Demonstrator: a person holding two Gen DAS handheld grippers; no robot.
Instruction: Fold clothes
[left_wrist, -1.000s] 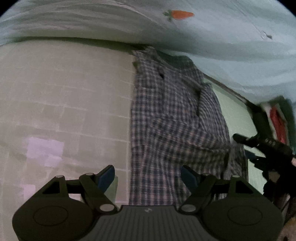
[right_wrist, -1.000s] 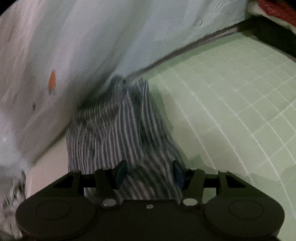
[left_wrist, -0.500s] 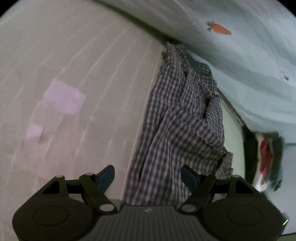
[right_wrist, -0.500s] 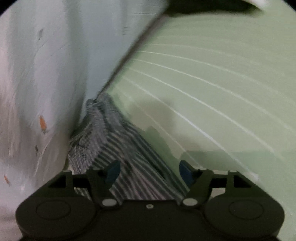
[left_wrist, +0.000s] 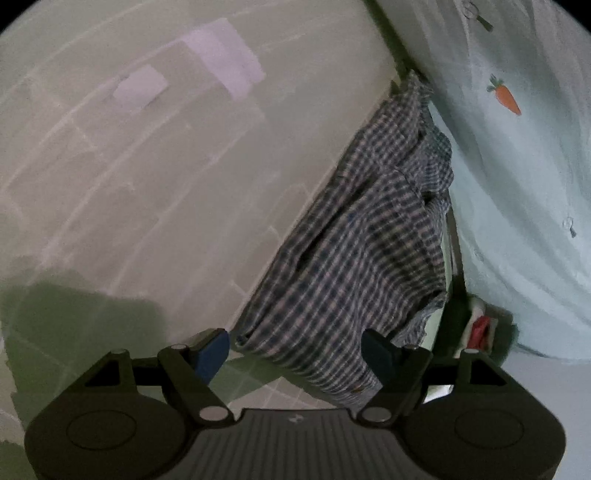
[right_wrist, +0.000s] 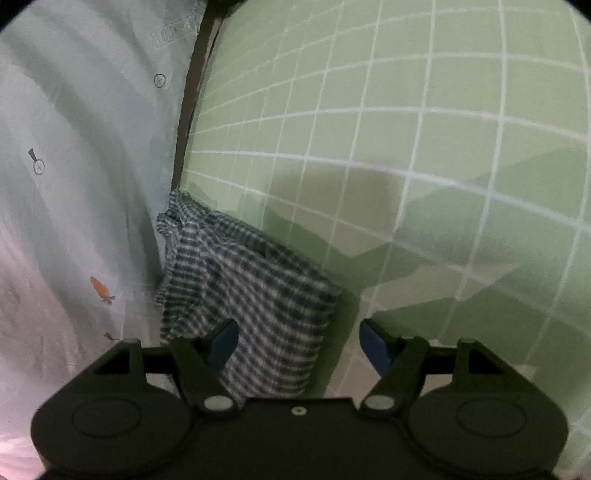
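A blue and white checked shirt lies in a long folded strip on the green grid mat, its far end against a pale sheet. My left gripper is open, with the shirt's near end between and just beyond its blue fingertips. In the right wrist view the same shirt lies on the mat with a squared folded corner. My right gripper is open over the shirt's near edge, its left fingertip above the cloth.
A pale blue sheet with small carrot prints hangs along the mat's far edge and also shows in the right wrist view. Two pale paper patches lie on the mat. A red and white item sits beside the mat.
Both views have swung round over the shirt. The right gripper's jaws have widened from a narrower gap. The left gripper has stayed open. The other gripper has left the left wrist view.
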